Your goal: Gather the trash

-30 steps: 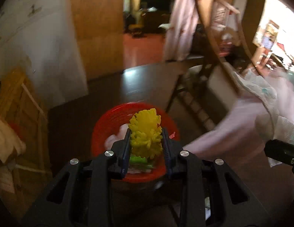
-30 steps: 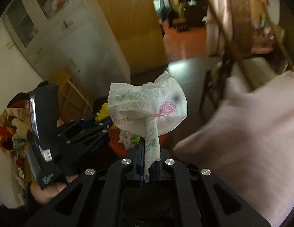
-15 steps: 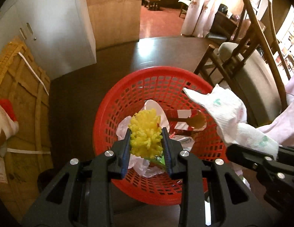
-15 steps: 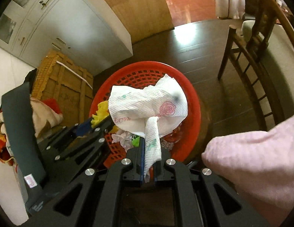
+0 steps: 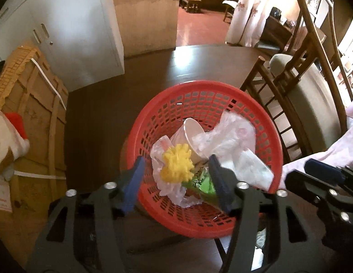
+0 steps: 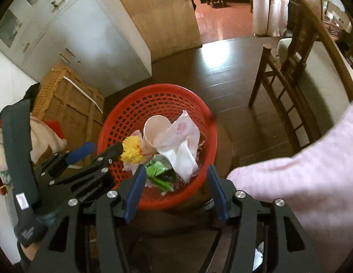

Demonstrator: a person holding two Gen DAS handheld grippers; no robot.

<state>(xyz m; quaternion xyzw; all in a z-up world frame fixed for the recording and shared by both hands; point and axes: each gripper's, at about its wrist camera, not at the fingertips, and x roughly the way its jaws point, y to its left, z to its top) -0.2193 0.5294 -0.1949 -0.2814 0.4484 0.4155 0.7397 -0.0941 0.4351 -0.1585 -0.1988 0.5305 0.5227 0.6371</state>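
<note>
Two tongs hang over a red basket on the dark table. The left tongs are opening, pads clear of the yellow flower that lies between them on crumpled white plastic inside the basket. The right tongs are opening too, with nothing gripped; the paper napkin lies in the basket beyond them, against a paper cup and above a green wrapper. At right, a pink sleeve and a wooden chair; at left, a cardboard box.
</note>
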